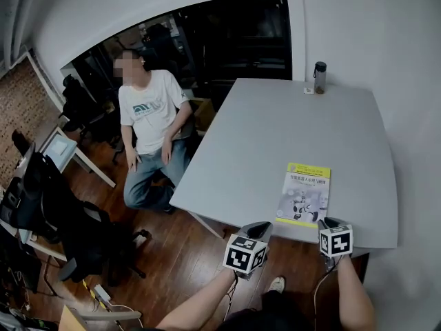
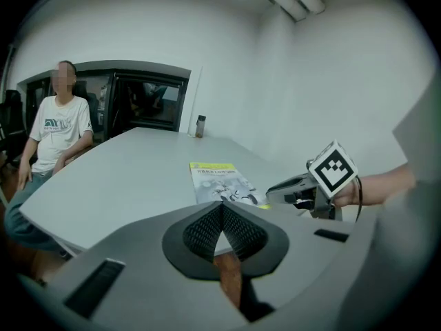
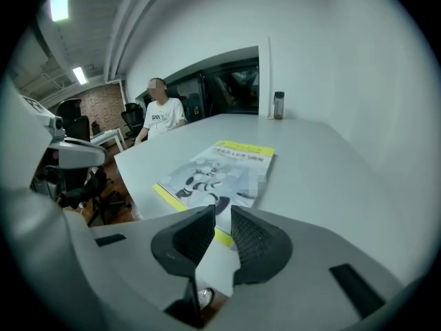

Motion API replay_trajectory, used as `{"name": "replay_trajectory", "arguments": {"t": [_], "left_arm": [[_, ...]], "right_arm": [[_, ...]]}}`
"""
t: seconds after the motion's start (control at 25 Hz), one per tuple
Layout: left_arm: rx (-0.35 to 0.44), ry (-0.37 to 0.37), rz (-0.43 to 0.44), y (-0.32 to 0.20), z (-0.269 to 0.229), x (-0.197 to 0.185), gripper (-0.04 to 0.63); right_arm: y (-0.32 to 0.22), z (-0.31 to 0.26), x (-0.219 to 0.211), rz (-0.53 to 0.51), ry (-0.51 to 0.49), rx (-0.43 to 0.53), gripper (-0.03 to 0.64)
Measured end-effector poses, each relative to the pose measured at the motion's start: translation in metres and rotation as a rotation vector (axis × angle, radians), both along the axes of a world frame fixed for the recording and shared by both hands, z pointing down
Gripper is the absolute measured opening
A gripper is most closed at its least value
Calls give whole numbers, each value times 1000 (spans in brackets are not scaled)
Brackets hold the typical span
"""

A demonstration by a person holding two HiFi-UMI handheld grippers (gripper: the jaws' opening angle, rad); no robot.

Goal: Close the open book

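1. The book [image 1: 303,195] lay flat on the grey tabletop [image 1: 275,129] with its printed front facing up, close to the near edge and just ahead of both grippers. To me it looked closed already, so little of the job seemed left.
2. The left gripper [image 1: 260,229] had its jaws pressed fully together with nothing between them. It hung off the near edge, to the left of the book and clear of it.
3. The right gripper [image 1: 329,223] sat at the book's near right corner. Its jaws stood a narrow gap apart and the pads pressed on nothing; only the tabletop and the book's yellow margin showed through the gap.
4. The main risk was that corner. If the right gripper pushed forward or swung sideways, it could catch the front leaf and flip the book open again, or skew it across the tabletop.
5. The book lay so near the edge that a drag back towards the person holding the grippers could slide it off onto the wooden floor [image 1: 179,254].
6. If those jaws closed on the corner, they could crease or lift the thin leaves.
7. The bottle [image 1: 320,77] at the far end and the seated person [image 1: 148,116] beside the tabletop were well apart from all this and in no danger.
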State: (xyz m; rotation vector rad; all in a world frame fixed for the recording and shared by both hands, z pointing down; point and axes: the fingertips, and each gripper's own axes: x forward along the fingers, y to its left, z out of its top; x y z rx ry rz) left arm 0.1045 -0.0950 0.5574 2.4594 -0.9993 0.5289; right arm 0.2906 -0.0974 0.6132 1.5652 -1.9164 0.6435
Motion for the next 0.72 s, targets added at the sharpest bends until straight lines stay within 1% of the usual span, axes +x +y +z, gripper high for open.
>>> {"name": "replay_trajectory", "arguments": {"t": [0.08,0.12,0.16,0.32,0.52,0.72], "left_arm": [[27,29,3,9,-15,-7,5],[42,42,5,15,-24,-11,5],[56,53,8,20,-32,-14,3],[124,89,22,42,-68,-27,5],[185,118,41,77,-102,-38,5],[242,156,65,116,-132,-45,5]], "right_arm": [[6,-25,-15,-19,5,69,75],[10,-38,-24,-32,5,106,33],[15,-51,-35,-48,-3,141,6],[42,-102,-81,-123,-85,257,5],[80,-158,-121,-180,-109,384,5],[124,-201,-150,-215,-147,467,5]]}}
